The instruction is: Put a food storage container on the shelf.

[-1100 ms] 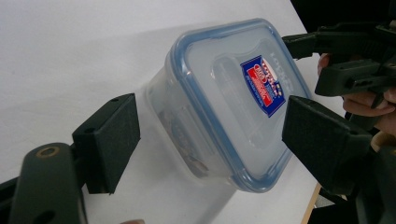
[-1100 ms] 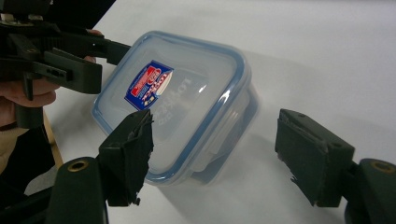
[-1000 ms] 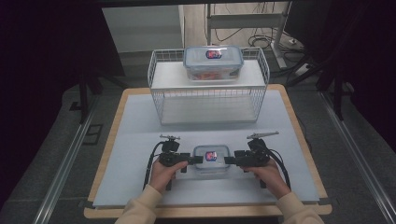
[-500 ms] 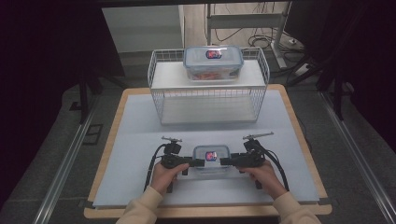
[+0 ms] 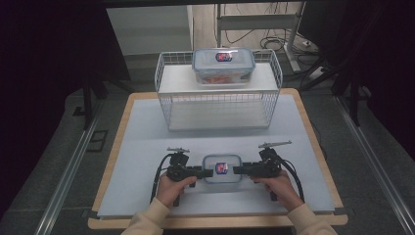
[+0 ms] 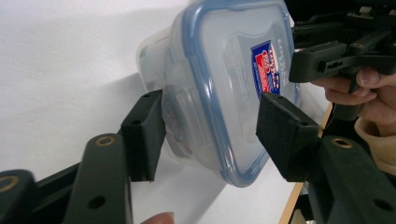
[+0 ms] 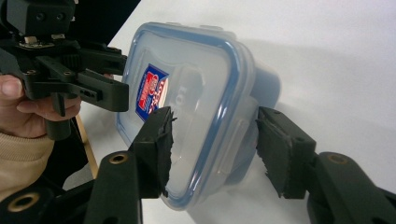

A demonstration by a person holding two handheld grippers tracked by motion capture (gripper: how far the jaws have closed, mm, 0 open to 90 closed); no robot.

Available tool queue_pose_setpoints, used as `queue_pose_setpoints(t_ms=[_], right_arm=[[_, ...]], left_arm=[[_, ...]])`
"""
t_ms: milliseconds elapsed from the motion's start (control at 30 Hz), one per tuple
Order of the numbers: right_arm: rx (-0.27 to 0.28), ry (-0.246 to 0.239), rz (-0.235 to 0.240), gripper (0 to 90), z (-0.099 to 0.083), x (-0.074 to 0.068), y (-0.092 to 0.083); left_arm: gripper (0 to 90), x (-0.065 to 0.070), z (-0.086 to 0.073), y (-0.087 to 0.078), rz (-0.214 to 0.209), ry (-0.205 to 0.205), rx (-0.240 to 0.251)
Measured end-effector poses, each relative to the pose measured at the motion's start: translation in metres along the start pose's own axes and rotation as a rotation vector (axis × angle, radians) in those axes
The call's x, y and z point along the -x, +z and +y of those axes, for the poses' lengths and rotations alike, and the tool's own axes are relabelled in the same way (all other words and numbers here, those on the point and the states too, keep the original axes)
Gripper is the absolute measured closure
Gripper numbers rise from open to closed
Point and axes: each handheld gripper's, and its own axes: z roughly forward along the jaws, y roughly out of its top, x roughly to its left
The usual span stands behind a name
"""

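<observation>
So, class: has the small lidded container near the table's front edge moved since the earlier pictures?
No. The small container lies at the same spot on the white mat, with the same gap to the wire basket behind it.

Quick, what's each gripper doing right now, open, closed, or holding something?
Left gripper: closing around the box end, fingers not clearly pressing it yet.
Right gripper: closing around the box's other end, grip not clear yet.

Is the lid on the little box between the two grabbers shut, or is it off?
Shut. The blue-rimmed lid sits flat on the small box, and a side clip is folded down.
</observation>
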Motion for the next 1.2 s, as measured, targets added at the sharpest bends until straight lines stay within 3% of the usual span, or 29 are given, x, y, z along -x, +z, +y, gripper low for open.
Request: queue_pose_setpoints(t_ms=[333,900,1200], right_arm=[[0.020,-0.049,-0.011,50.0,-0.007,-0.006,-0.005],[0.057,-0.008,0.009,51.9,-0.012,-0.005,-0.007],[0.063,-0.014,0.004,51.9,-0.012,-0.008,-0.008]], left_arm=[[48.7,0.003,-0.006,-0.004,-0.006,0.033,0.035],[49.8,0.010,-0.008,-0.006,0.022,0.069,0.056],[49.9,0.013,-0.007,-0.007,0.036,0.091,0.059]])
